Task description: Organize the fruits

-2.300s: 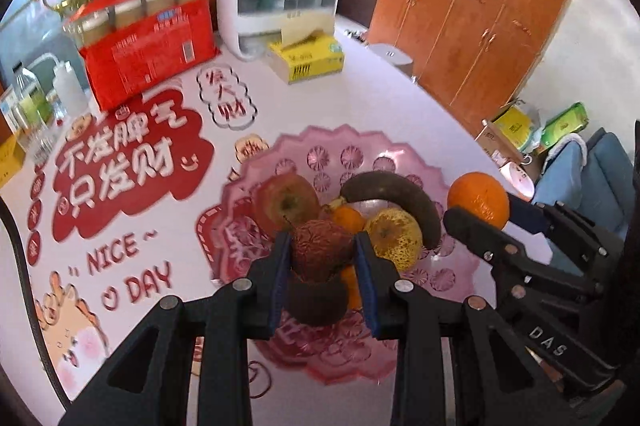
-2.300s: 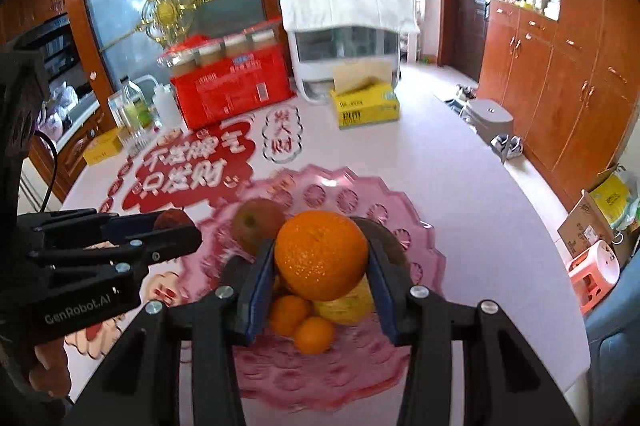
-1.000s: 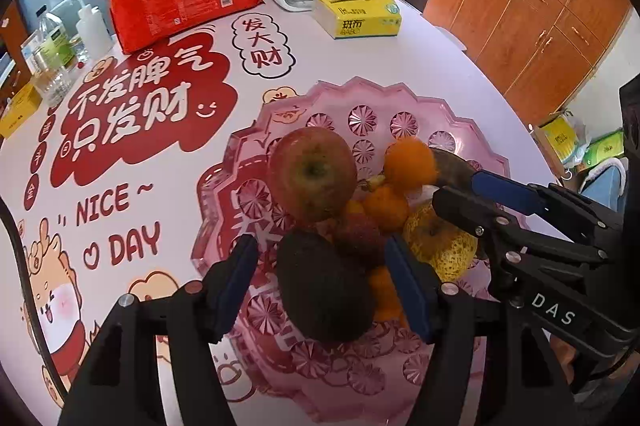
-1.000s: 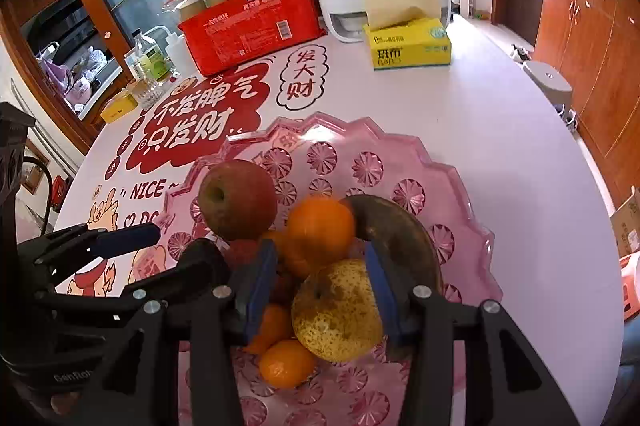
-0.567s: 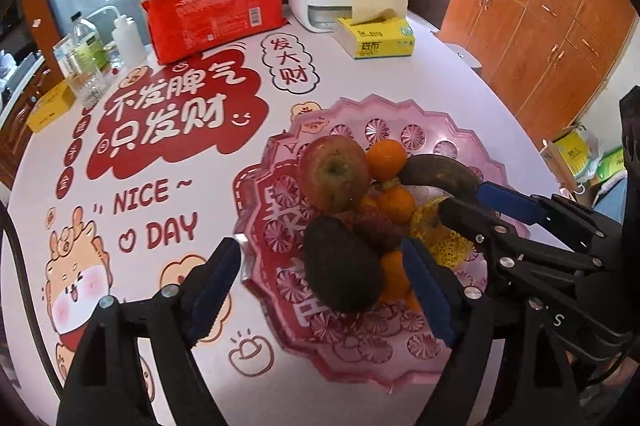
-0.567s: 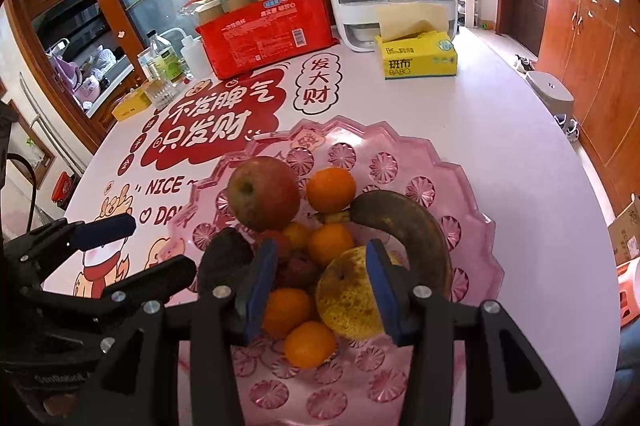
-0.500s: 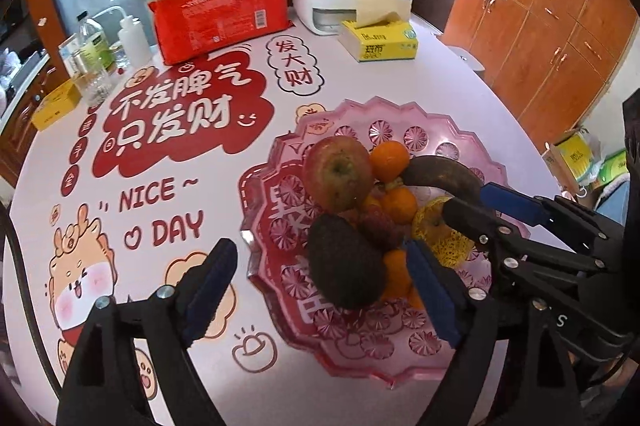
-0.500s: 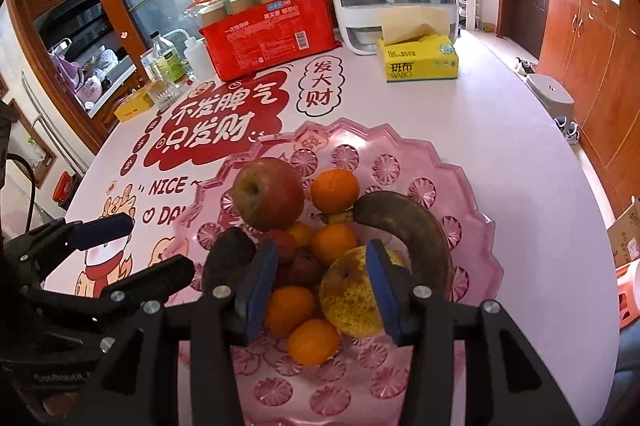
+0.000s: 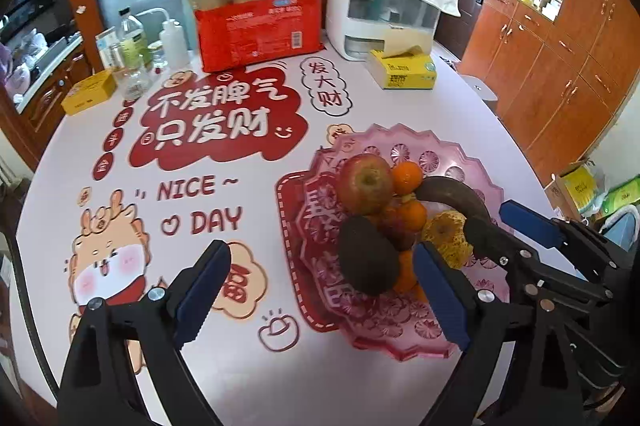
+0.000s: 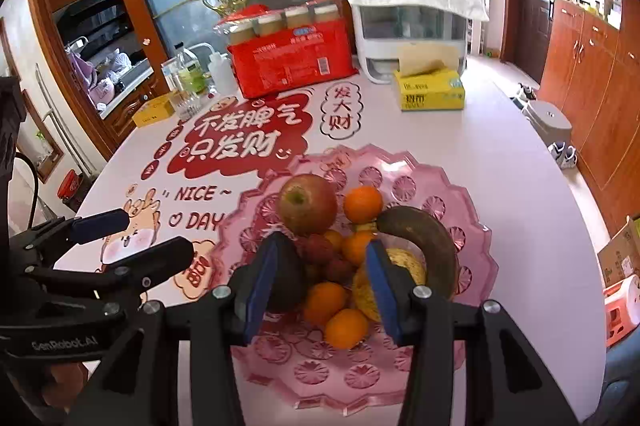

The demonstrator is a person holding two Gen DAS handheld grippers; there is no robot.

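Note:
A pink glass plate [image 9: 400, 346] [image 10: 460, 193] on the table holds a red apple [image 9: 366, 183] [image 10: 306, 203], several oranges [image 10: 362, 203], a dark avocado [image 9: 368, 256], a brown banana [image 10: 424, 230], a yellow pear [image 9: 448, 234] and small red lychees [image 10: 320, 250]. My left gripper [image 9: 320, 286] hovers over the plate's left edge, its jaws opening, with nothing between the pads. My right gripper [image 10: 322, 274] hangs above the fruit pile, jaws apart and gripping nothing. Each gripper also appears in the other's view: the right gripper [image 9: 500, 224], the left gripper [image 10: 144, 234].
At the table's far side stand a red pack of jars [image 9: 260, 29], a white appliance under a towel [image 9: 392, 5], a yellow tissue box [image 9: 402, 73], bottles [image 9: 132, 53] and a small yellow box [image 9: 88, 93]. Wooden cabinets [image 9: 560, 65] line the right.
The left gripper let go of a red lychee and the right of an orange; both fruits now lie in the plate. Both grippers rose and drew back, and the left jaws widened.

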